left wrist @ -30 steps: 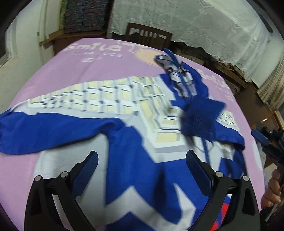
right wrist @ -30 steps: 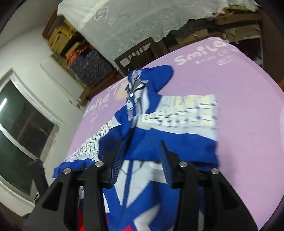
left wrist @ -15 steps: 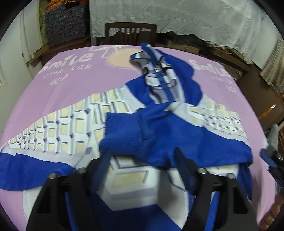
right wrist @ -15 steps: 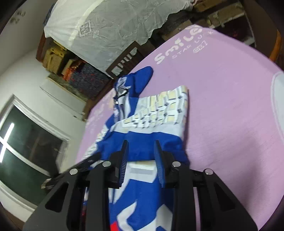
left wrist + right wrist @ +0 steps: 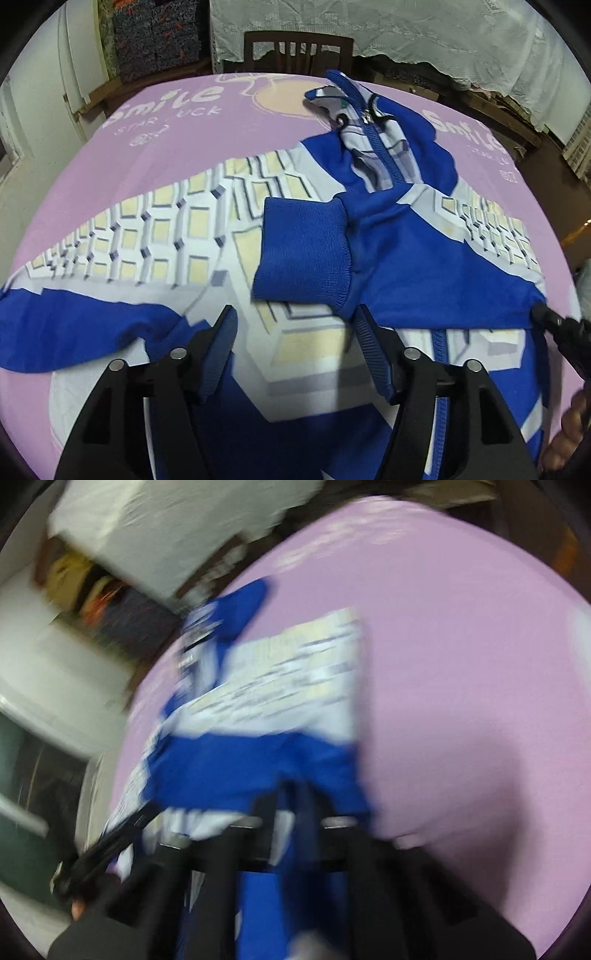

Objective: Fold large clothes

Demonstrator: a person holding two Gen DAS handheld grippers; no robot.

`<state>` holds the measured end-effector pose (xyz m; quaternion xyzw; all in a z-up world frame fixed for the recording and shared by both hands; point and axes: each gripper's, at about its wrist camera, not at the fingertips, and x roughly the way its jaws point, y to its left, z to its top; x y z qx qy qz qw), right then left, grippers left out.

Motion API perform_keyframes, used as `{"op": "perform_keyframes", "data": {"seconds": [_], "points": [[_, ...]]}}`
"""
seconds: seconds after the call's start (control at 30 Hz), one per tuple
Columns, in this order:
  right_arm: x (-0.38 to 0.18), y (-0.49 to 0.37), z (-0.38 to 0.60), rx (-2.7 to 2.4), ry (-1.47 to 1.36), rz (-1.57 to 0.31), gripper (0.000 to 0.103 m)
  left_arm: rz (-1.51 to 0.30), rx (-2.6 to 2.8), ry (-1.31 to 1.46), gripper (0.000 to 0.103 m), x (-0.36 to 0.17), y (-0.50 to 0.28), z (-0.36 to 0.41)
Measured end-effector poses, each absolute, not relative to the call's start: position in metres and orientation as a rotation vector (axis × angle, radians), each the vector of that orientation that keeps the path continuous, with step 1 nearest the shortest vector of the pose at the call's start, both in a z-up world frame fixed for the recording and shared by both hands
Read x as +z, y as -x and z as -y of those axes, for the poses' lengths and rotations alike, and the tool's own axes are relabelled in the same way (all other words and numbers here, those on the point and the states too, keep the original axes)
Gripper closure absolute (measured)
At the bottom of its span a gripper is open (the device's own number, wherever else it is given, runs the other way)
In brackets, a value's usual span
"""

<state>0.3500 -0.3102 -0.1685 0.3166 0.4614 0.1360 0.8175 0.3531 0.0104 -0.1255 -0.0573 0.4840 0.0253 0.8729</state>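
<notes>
Through the left wrist camera we see our left tongs [image 5: 295, 332] standing apart with nothing between them, poised over the blue and white jacket [image 5: 207, 236] spread on the pink tablecloth [image 5: 122, 147]. Left of the tongs one sleeve [image 5: 66, 332] runs out toward the cloth's near edge. Just ahead of the tips lies the ribbed blue cuff [image 5: 303, 251] of the other sleeve, folded across the chest; beyond it the zipped hood [image 5: 373, 122] points toward a wooden chair [image 5: 295, 48]. None of this detail appears from the right wrist, which is heavily blurred. There our right tongs [image 5: 295, 812] look nearly together around blue fabric, though we cannot tell whether they grip it. Right of them a wide bare stretch of cloth reaches the table's rim.
</notes>
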Motion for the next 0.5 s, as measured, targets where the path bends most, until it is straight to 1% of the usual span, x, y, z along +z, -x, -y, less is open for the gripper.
{"op": "perform_keyframes", "data": {"seconds": [0.07, 0.13, 0.27, 0.3, 0.33, 0.43, 0.5], "points": [[-0.173, -0.349, 0.327, 0.283, -0.752, -0.971, 0.103, -1.014, 0.052, 0.112, 0.031, -0.126, -0.351, -0.006], [-0.172, -0.346, 0.335, 0.245, -0.751, -0.956, 0.103, -1.017, 0.04, 0.103, 0.03, -0.127, -0.349, -0.001], [-0.172, -0.344, 0.342, 0.25, -0.786, -0.952, 0.103, -1.025, 0.043, 0.108, 0.03, -0.127, -0.346, -0.002], [-0.167, -0.342, 0.342, 0.249, -0.792, -0.934, 0.097, -1.023, 0.04, 0.128, 0.03, -0.125, -0.344, -0.005], [-0.16, -0.34, 0.342, 0.243, -0.779, -0.909, 0.095, -1.01, 0.036, 0.155, 0.03, -0.12, -0.342, -0.01], [-0.135, -0.338, 0.333, 0.272, -0.708, -0.797, 0.092, -0.957, 0.05, 0.164, 0.029, -0.107, -0.343, -0.014], [-0.129, -0.345, 0.318, 0.31, -0.659, -0.786, 0.092, -0.961, 0.053, 0.115, 0.029, -0.107, -0.351, -0.008]]}}
